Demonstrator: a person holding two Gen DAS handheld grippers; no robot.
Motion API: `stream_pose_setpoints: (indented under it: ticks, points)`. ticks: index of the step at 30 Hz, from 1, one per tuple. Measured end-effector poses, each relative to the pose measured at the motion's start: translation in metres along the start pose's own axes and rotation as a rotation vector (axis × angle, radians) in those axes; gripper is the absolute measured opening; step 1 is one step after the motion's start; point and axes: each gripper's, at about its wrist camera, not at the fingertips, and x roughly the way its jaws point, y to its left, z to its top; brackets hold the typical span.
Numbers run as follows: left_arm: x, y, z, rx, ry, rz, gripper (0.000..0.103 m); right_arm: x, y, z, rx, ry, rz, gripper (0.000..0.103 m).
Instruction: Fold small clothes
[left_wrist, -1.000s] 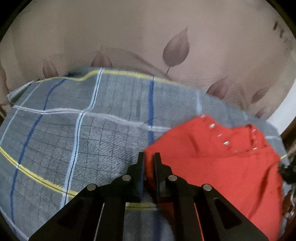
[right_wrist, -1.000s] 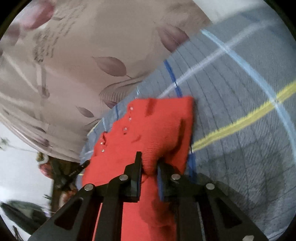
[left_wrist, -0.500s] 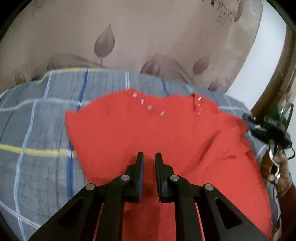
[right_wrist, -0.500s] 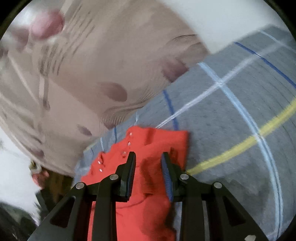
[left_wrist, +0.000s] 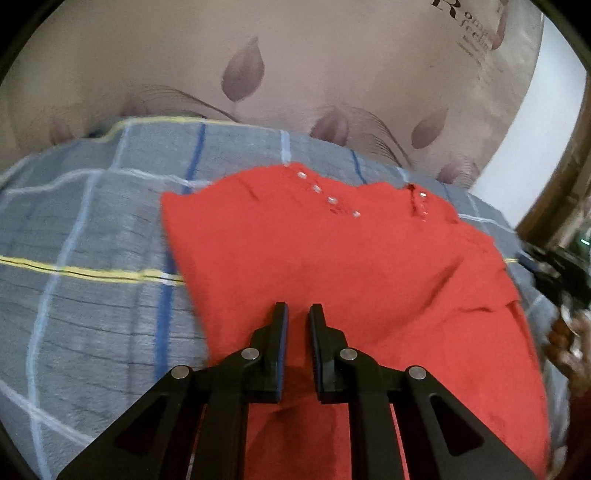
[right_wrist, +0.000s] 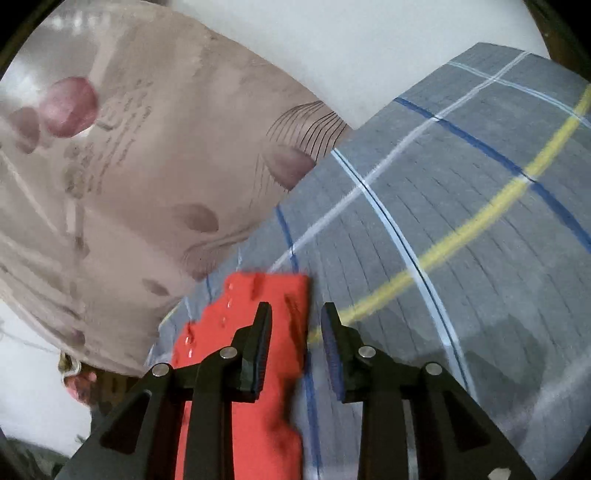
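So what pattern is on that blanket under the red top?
The blanket is grey plaid, crossed by blue, white and yellow lines. The right wrist view shows it best.

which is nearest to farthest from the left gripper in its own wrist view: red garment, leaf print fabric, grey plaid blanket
From the left gripper:
1. red garment, directly under and ahead of the fingertips.
2. grey plaid blanket, beneath the garment, bare to the left.
3. leaf print fabric, beyond the blanket's far edge, across the top.
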Motion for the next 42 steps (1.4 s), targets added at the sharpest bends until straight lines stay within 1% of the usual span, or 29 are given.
stream_pose_setpoints:
  ticks: [1,3,5,7,8,9,10,12,13,15,17,18,19,20,21,22,23,24,27,29,31,34,36,37,38,39,40,41,42]
  points:
    - [-0.001,0.0,0.0,0.014,-0.004,0.017,0.013,-0.008,0.0,-0.008,-0.01,0.005,0.024,0.028]
    - [-0.003,-0.003,-0.002,0.072,0.0,0.103,0.013,-0.027,0.002,-0.033,-0.028,0.023,0.077,0.033]
    - [-0.008,0.0,-0.006,0.094,-0.001,0.153,0.013,-0.05,0.004,-0.062,-0.047,0.055,0.13,0.057]
    - [-0.015,0.002,-0.011,0.125,-0.004,0.235,0.013,-0.072,0.006,-0.09,-0.086,0.075,0.149,0.068]
    - [-0.018,0.005,-0.013,0.137,-0.003,0.278,0.013,-0.081,0.008,-0.104,-0.108,0.082,0.137,0.068]
    - [-0.023,0.01,-0.015,0.129,0.002,0.294,0.013,-0.091,0.01,-0.116,-0.129,0.087,0.118,0.069]
    - [-0.028,0.017,-0.016,0.103,0.006,0.286,0.013,-0.097,0.013,-0.128,-0.144,0.091,0.102,0.07]
    - [-0.046,0.029,-0.022,0.036,-0.009,0.218,0.013,-0.118,0.013,-0.149,-0.17,0.093,0.07,0.07]
    - [-0.058,0.032,-0.026,0.022,-0.025,0.2,0.013,-0.129,0.012,-0.157,-0.174,0.096,0.065,0.072]
    - [-0.08,0.03,-0.036,0.021,-0.057,0.155,0.013,-0.143,0.014,-0.171,-0.173,0.114,0.072,0.074]
    - [-0.109,0.022,-0.051,0.036,-0.088,0.041,0.014,-0.159,0.015,-0.188,-0.182,0.131,0.071,0.074]
    - [-0.121,0.016,-0.06,0.05,-0.1,-0.002,0.015,-0.169,0.016,-0.198,-0.195,0.141,0.067,0.074]
    - [-0.133,0.009,-0.071,0.072,-0.108,-0.039,0.02,-0.175,0.017,-0.207,-0.201,0.149,0.071,0.074]
    - [-0.143,0.001,-0.084,0.095,-0.098,-0.074,0.031,-0.18,0.016,-0.215,-0.199,0.155,0.08,0.074]
    - [-0.151,-0.006,-0.097,0.11,-0.076,-0.105,0.038,-0.183,0.015,-0.221,-0.194,0.164,0.089,0.074]
    - [-0.154,-0.01,-0.104,0.117,-0.065,-0.121,0.052,-0.184,0.016,-0.229,-0.192,0.177,0.093,0.074]
    - [-0.161,-0.016,-0.119,0.122,-0.053,-0.141,0.056,-0.184,0.018,-0.238,-0.199,0.193,0.087,0.074]
    - [-0.167,-0.02,-0.132,0.122,-0.042,-0.152,0.059,-0.183,0.019,-0.245,-0.21,0.206,0.078,0.074]
    - [-0.18,-0.025,-0.156,0.096,-0.013,-0.179,0.059,-0.181,0.029,-0.267,-0.258,0.228,0.064,0.074]
    - [-0.186,-0.016,-0.172,0.023,0.005,-0.213,0.062,-0.178,0.037,-0.279,-0.29,0.24,0.069,0.074]
    - [-0.188,-0.007,-0.185,-0.066,0.053,-0.259,0.062,-0.176,0.044,-0.284,-0.318,0.224,0.053,0.074]
    - [-0.19,0.003,-0.201,-0.145,0.084,-0.313,0.062,-0.174,0.042,-0.288,-0.292,0.232,0.1,0.074]
    - [-0.19,0.004,-0.212,-0.164,0.115,-0.341,0.062,-0.173,0.04,-0.29,-0.272,0.229,0.13,0.074]
    - [-0.19,0.003,-0.216,-0.174,0.132,-0.359,0.062,-0.172,0.04,-0.291,-0.268,0.226,0.137,0.071]
    - [-0.189,0.002,-0.219,-0.183,0.145,-0.381,0.062,-0.171,0.04,-0.293,-0.258,0.23,0.153,0.06]
    - [-0.189,0.0,-0.224,-0.194,0.165,-0.427,0.062,-0.168,0.038,-0.295,-0.238,0.247,0.174,0.05]
    - [-0.189,-0.002,-0.227,-0.197,0.177,-0.454,0.062,-0.162,0.037,-0.298,-0.221,0.268,0.178,0.035]
    - [-0.191,-0.004,-0.229,-0.192,0.186,-0.47,0.062,-0.159,0.035,-0.3,-0.212,0.276,0.176,0.024]
    - [-0.195,-0.005,-0.231,-0.182,0.172,-0.443,0.062,-0.158,0.032,-0.301,-0.203,0.271,0.179,0.021]
